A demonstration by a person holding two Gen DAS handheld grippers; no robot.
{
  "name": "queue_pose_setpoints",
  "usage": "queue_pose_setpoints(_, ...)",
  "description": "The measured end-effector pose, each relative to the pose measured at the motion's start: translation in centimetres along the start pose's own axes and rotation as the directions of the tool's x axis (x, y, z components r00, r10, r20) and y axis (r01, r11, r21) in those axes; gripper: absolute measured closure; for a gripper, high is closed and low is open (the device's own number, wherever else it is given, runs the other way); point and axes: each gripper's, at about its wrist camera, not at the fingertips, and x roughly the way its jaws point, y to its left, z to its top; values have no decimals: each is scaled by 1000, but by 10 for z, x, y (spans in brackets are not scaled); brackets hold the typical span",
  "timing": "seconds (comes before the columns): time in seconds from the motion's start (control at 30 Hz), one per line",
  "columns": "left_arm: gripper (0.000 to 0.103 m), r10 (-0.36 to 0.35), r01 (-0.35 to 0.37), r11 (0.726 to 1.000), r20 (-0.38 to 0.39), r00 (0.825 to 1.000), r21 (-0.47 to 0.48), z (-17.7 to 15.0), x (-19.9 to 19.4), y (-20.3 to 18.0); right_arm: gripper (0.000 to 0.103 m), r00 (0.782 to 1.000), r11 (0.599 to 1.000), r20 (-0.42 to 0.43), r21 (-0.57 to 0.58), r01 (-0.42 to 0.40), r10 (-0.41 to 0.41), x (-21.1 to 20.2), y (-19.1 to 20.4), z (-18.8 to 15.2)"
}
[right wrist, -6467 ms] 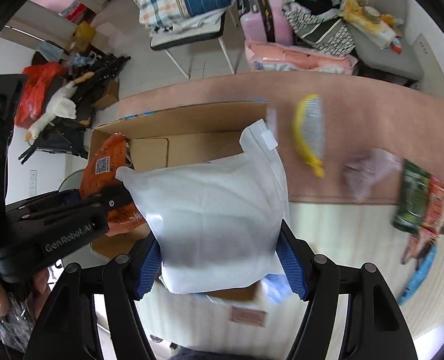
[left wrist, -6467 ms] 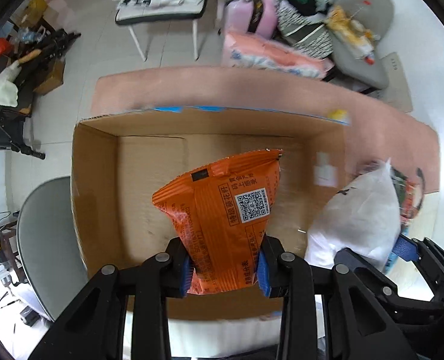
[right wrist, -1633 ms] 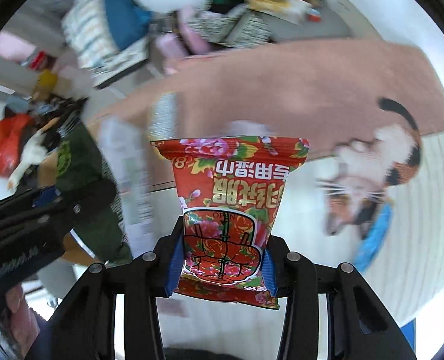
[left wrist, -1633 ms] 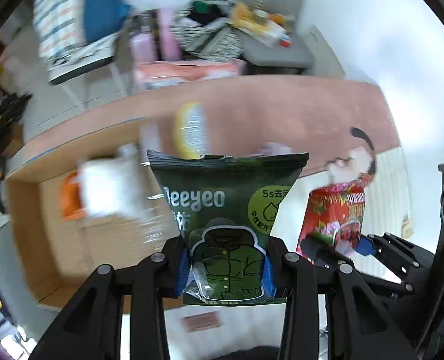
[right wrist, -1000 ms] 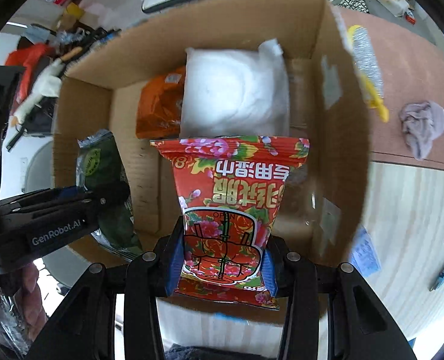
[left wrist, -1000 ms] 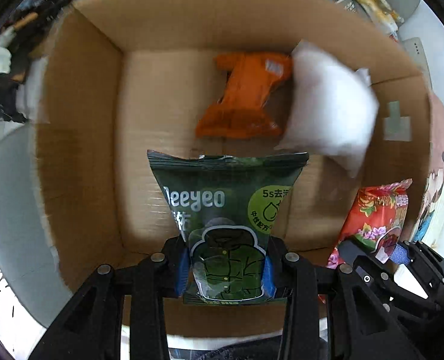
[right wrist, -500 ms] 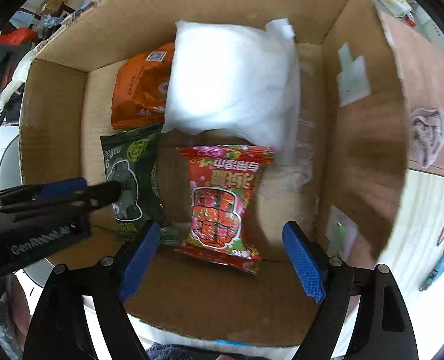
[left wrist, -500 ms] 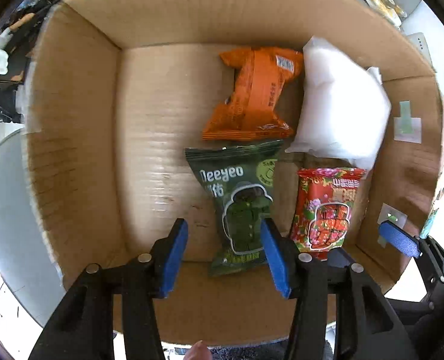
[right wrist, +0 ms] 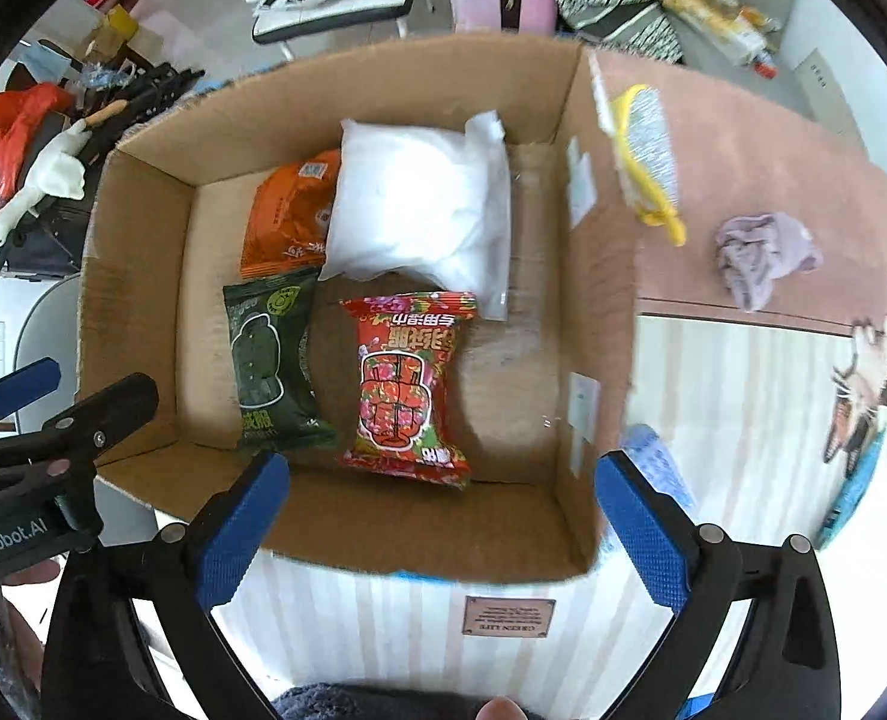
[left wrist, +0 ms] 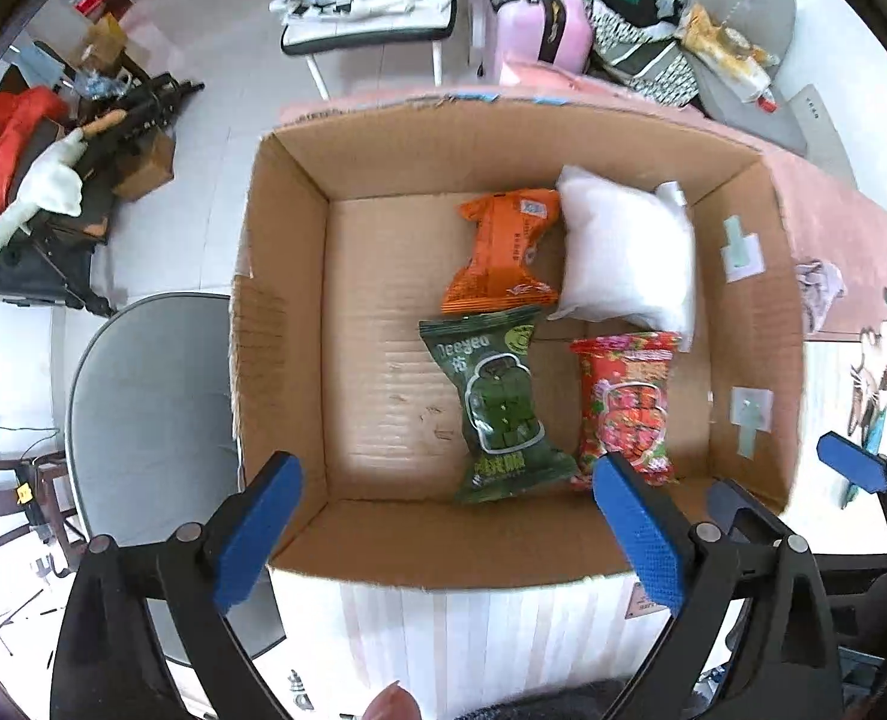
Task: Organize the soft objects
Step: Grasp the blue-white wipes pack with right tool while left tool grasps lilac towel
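Observation:
An open cardboard box lies below both grippers. Inside it lie an orange packet, a white pillow-like bag, a green packet and a red flowered packet. The green and red packets lie side by side near the front wall. My left gripper hangs above the box's front edge, its jaws opening wide with nothing between them. My right gripper is beside it, jaws also opening and empty.
On the pink table right of the box lie a yellow brush and a lilac cloth. A cat-print mat is further right. A grey chair stands left of the box. Cluttered chairs and bags stand behind.
Both grippers have let go: the green and red packets now lie on the box floor. Both sets of jaws have spread wide and the grippers have risen, so the box looks smaller.

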Motion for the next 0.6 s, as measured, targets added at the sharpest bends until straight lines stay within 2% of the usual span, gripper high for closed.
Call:
queue_pose_setpoints(0.17,3,-2,3,1000,69,998,-15,-15,-21,-2,0,996,999,84,-35,38,-34,-42,3,-20)
queue_pose_setpoints(0.27,2,-6,8,1000,102,995,-25,-26,-36,-2,0,992,998,120,-46,30,-25,-61,4,-31)
queue_pose_setpoints(0.47,1,-9,13,1000,150,989,-23,-36,-63,-10,0,987,998,153,-48,-41,48,-85,0,-49)
queue_pose_setpoints(0.6,1,46,-51,999,209,977,17,-35,-81,-35,0,977,994,182,-16,-107,108,-95,-18,-58)
